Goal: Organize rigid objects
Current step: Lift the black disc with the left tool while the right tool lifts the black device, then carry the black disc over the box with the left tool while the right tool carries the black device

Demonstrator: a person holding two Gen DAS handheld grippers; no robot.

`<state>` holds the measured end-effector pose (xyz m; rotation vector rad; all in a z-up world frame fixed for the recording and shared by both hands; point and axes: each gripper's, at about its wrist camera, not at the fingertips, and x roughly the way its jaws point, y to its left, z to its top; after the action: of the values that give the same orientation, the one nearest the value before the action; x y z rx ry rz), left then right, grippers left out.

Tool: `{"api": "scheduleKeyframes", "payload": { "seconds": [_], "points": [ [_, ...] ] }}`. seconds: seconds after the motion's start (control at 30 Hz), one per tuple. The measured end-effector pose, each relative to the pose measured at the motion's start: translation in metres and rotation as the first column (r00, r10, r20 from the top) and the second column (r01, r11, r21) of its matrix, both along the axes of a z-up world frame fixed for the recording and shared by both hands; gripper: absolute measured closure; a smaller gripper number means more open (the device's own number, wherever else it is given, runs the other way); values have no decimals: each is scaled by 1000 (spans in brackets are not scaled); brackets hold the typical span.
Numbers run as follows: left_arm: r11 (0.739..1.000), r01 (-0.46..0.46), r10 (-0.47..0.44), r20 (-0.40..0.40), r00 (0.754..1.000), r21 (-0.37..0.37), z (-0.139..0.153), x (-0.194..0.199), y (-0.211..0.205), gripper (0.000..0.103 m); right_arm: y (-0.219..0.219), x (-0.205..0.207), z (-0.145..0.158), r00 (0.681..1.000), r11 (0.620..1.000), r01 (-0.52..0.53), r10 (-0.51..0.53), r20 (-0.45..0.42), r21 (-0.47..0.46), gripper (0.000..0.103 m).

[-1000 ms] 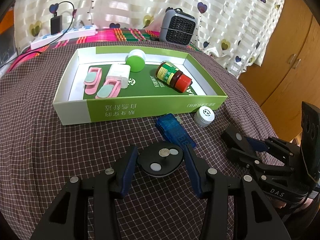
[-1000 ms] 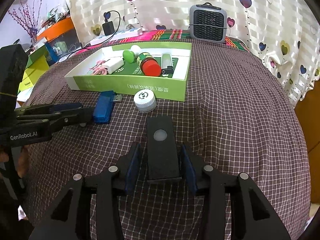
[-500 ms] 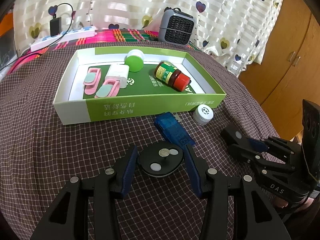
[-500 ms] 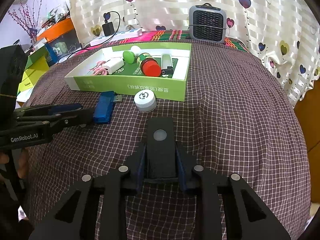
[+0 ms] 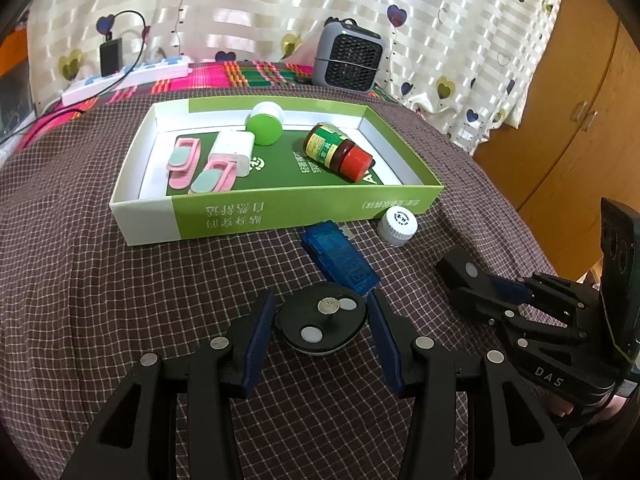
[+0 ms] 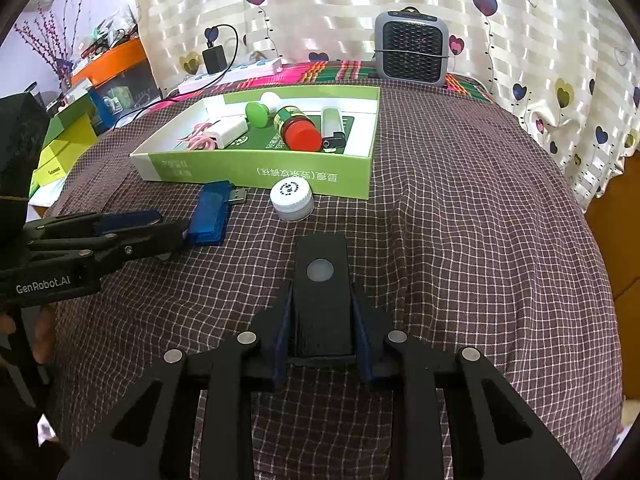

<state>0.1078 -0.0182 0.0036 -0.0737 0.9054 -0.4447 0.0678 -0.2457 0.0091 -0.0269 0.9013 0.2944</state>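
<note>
Nearest, in the right wrist view: right gripper (image 6: 321, 292) pinched narrow on one black block (image 6: 321, 256), both blue pads pressed to its long sides. Flat, rectangular, matte, with a single pale round dot near the far end. Rested on the checked cloth (image 6: 460, 240), far end pointing toward the box.

In the left wrist view: left gripper (image 5: 320, 300) spread wide around one black disc (image 5: 322, 326). Pads close up against either side; could not tell whether pressing. Round and low, carrying one metal stud and two white dots on top. Lay flat on the cloth.

Just beyond the disc: one blue USB stick (image 5: 340, 258), translucent, lying at a slant, metal plug toward the box. Beside it to the right: one white cap (image 5: 397, 225), ribbed, printed on top, just in front of the box wall.

Farther: one green-and-white box (image 5: 280, 216), shallow and open. Inside, counted: two pink clips (image 5: 182, 160) (image 5: 212, 176) side by side at the left; one white plug (image 5: 232, 148) touching them; one green-topped pot (image 5: 265, 128) at the back wall; one jar (image 5: 338, 152) with a red lid, on its side; one lighter (image 6: 333, 128) along the right wall.

Farthest, against the curtain: one grey fan (image 5: 348, 60) and one white power strip (image 5: 128, 78).
</note>
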Motion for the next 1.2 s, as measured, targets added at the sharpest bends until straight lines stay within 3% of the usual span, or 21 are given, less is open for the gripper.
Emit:
{"api": "scheduleKeyframes", "payload": {
  "seconds": [0.8, 1.2],
  "points": [
    [998, -35, 30, 116, 993, 46, 37, -9, 7, 56, 8, 2, 28, 998, 1000, -19, 19, 64, -5, 75],
    [998, -40, 35, 126, 991, 40, 48, 8, 17, 56, 19, 18, 45, 995, 999, -43, 43, 91, -7, 75]
  ]
}}
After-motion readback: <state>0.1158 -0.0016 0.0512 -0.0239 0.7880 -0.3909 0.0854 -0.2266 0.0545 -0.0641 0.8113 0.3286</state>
